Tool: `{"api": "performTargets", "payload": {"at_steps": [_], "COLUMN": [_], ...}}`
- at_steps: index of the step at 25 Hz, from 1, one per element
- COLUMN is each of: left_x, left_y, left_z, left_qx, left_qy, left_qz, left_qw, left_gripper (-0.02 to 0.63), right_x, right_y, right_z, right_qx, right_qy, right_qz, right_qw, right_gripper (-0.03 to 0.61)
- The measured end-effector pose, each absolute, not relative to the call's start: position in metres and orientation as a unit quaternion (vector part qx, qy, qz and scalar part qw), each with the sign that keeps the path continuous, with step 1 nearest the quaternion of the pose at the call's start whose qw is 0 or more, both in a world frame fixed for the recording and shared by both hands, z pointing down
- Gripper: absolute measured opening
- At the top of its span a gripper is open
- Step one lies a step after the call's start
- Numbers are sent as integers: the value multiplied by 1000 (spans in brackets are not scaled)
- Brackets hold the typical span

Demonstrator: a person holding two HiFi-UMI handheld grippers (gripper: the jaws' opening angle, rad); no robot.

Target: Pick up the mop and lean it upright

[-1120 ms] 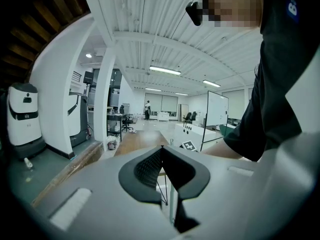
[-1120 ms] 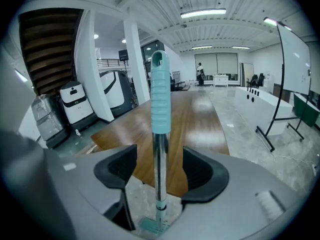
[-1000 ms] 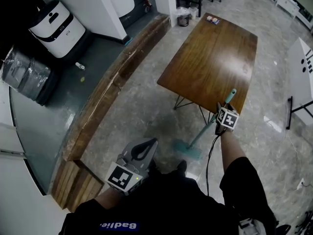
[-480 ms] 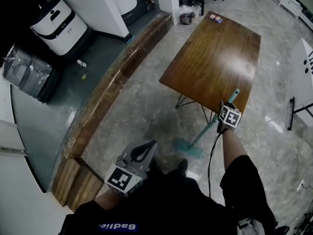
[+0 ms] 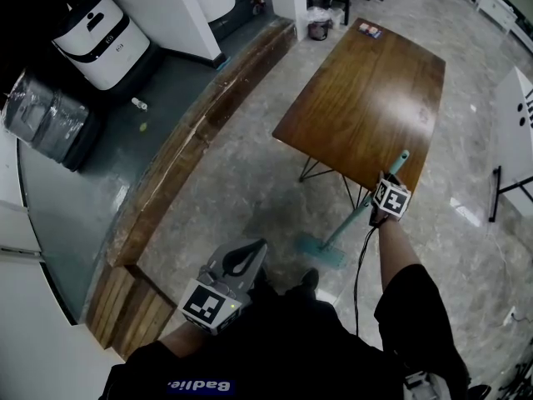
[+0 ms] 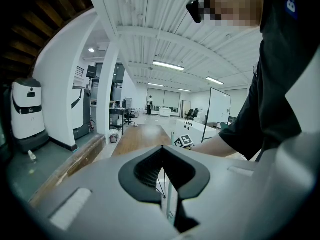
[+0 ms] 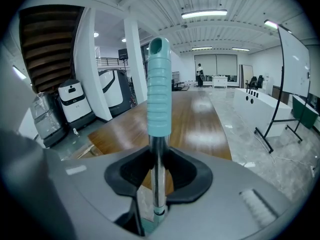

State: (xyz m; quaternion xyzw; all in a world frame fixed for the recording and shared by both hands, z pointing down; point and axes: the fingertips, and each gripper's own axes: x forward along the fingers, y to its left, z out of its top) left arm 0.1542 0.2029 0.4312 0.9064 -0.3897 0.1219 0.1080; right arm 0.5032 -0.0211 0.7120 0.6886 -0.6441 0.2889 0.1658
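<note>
The mop leans steeply, its teal head [image 5: 321, 252] on the stone floor by the person's feet and its teal grip [image 5: 400, 160] against the near edge of the wooden table [image 5: 366, 98]. My right gripper [image 5: 376, 202] has just been closing its jaws and now presses both pads on the metal pole [image 7: 158, 179] right below the ribbed grip [image 7: 159, 89]. My left gripper [image 5: 247, 252] hangs low at the person's left side with its fingertips together and nothing in them. In the left gripper view the left gripper [image 6: 161, 148] faces the pale pole [image 6: 170, 201].
A long wooden step [image 5: 196, 136] runs diagonally at the left, with white machines [image 5: 100, 44] and a wrapped grey bundle [image 5: 46, 123] beyond it. A white board on a stand [image 5: 515, 111] is at the right. A cable [image 5: 358, 273] hangs from the right gripper.
</note>
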Motion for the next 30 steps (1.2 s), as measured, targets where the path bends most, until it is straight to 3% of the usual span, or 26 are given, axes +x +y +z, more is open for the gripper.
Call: {"api": "performTargets", "payload": {"at_steps": [30], "left_x": [148], "left_y": [216], "left_z": [418], "left_qx": [926], "left_qy": [-353], "left_qz": [90], "left_qw": [97], "left_gripper": [20], "right_x": [403], "right_y": [78], "right_z": [656], "right_qx": [642], "right_qy": [-707], "right_qz": [262], "right_qw": [135], "right_gripper": [112]}}
